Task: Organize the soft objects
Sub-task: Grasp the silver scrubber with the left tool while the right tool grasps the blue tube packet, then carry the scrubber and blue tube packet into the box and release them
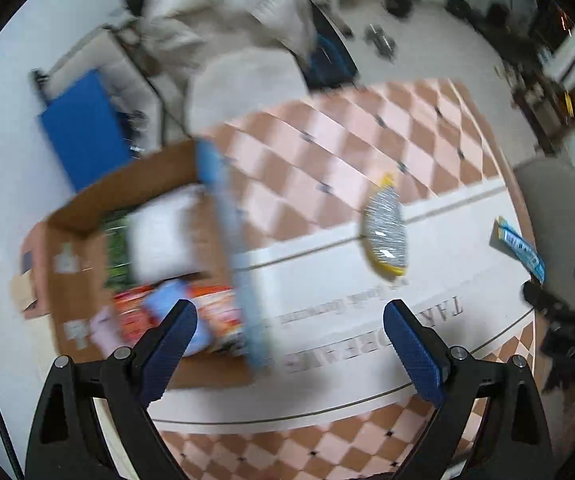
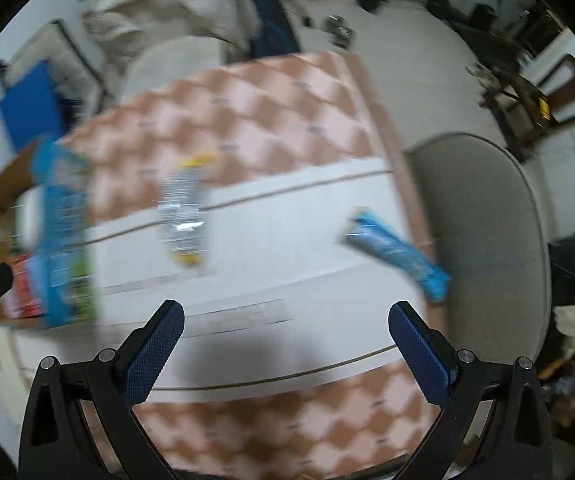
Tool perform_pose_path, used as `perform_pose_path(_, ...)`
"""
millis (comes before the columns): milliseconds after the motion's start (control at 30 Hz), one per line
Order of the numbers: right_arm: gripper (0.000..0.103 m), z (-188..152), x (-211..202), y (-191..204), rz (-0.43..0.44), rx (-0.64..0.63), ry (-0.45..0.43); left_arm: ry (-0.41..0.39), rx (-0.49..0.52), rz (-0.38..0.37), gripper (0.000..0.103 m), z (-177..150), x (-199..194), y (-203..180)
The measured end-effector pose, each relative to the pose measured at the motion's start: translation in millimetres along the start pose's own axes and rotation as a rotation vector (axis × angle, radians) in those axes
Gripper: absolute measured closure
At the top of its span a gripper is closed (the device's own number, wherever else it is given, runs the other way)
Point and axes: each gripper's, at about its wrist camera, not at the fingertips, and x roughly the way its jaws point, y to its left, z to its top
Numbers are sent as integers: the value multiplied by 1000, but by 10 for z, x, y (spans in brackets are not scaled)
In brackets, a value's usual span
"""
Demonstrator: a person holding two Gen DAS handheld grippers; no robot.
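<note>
Desk (image 1: 367, 152): covered by a cloth of pink and brown checks with a broad white band across the middle bearing blurred lettering; its right edge runs beside a grey padded chair (image 2: 487, 240), its far edge beside a pale seat and a person in a light top bent over beyond it. Cardboard box (image 1: 71, 280): open, at the desk's left edge, ahead and left of the left gripper (image 1: 289, 344); it holds a white packet, a red and orange packet and something green, all blurred, with a tall blue packet (image 1: 231, 248) standing tilted along its right wall. Silver and yellow bag (image 1: 385, 232): lies on the white band near mid-desk, well ahead of both pairs of jaws, touching nothing else. Blue wrapper (image 2: 399, 252): long and narrow, at the right edge of the desk, ahead and right of the right gripper (image 2: 287, 340), partly overhanging toward the chair. Left gripper: jaws spread wide, empty, above the white band just right of the box. Right gripper: jaws spread wide, empty, over the near white band. Open cloth lies between the bag and the wrapper. Room: white floor, dark gear scattered at the far side, a blue panel at left.
</note>
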Motion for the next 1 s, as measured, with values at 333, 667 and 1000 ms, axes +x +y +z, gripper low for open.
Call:
perform_pose_path(333,0,329,1243,-991,-106,-75,192,303,30,-55,7,639,1431,-855)
perform_pose_path(667,22,417,1801,-1107,-110,-201,313,376,49,-32,7,728,1795,-1113)
perform_pose_path(1000,56,446,1851,-1213,128,31,424,390,36,-38,7,802,1900,-958)
